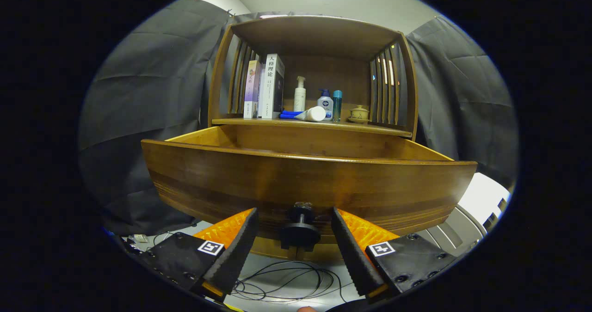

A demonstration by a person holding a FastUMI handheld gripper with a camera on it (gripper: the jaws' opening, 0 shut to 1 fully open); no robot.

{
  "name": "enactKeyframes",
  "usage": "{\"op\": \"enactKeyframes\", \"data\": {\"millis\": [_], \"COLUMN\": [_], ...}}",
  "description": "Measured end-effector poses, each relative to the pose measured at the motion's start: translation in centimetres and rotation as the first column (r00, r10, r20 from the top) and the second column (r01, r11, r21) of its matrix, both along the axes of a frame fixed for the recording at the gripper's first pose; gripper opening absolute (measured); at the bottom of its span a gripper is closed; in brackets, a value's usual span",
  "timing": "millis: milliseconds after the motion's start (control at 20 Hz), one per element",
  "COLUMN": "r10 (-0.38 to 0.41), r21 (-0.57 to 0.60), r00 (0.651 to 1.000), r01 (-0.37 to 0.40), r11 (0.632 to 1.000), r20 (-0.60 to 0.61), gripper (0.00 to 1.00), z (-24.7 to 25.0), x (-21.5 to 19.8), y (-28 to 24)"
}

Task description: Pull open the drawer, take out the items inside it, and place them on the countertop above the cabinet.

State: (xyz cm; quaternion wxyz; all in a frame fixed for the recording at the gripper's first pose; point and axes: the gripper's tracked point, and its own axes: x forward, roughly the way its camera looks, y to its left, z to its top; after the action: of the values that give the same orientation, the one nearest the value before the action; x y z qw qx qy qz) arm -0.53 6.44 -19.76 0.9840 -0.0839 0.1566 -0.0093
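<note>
Drawer (305, 182): pulled out across the frame's middle, below the countertop (310, 124); stiff wood, judged heavy.
Knob (300, 231): lower centre; the hold is best taken here.
Gripper (293, 238): jaws apart, flanking the knob, not pressing.
Contents: hidden by the front panel.

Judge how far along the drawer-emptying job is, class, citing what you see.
Done: the drawer is pulled out. In hand: the gripper is open, fingers either side of the knob, not pressing it. Left: taking items out; the drawer's inside is hidden, so whether the tube and bottles on the countertop came from it is unclear.
</note>
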Motion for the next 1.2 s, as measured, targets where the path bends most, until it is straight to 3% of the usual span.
{"op": "enactKeyframes", "data": {"millis": [300, 650, 1200], "r10": [-0.058, -0.059, -0.071], "r21": [0.057, 0.053, 0.046], "r00": [0.998, 0.998, 0.997], "r01": [0.058, 0.059, 0.070], "r11": [0.997, 0.997, 0.996], "r20": [-0.001, 0.011, 0.012], "gripper": [0.98, 0.98, 0.99], "z": [0.3, 0.4, 0.8], "x": [1.2, 2.6, 8.4], "y": [-0.7, -0.6, -0.7]}}
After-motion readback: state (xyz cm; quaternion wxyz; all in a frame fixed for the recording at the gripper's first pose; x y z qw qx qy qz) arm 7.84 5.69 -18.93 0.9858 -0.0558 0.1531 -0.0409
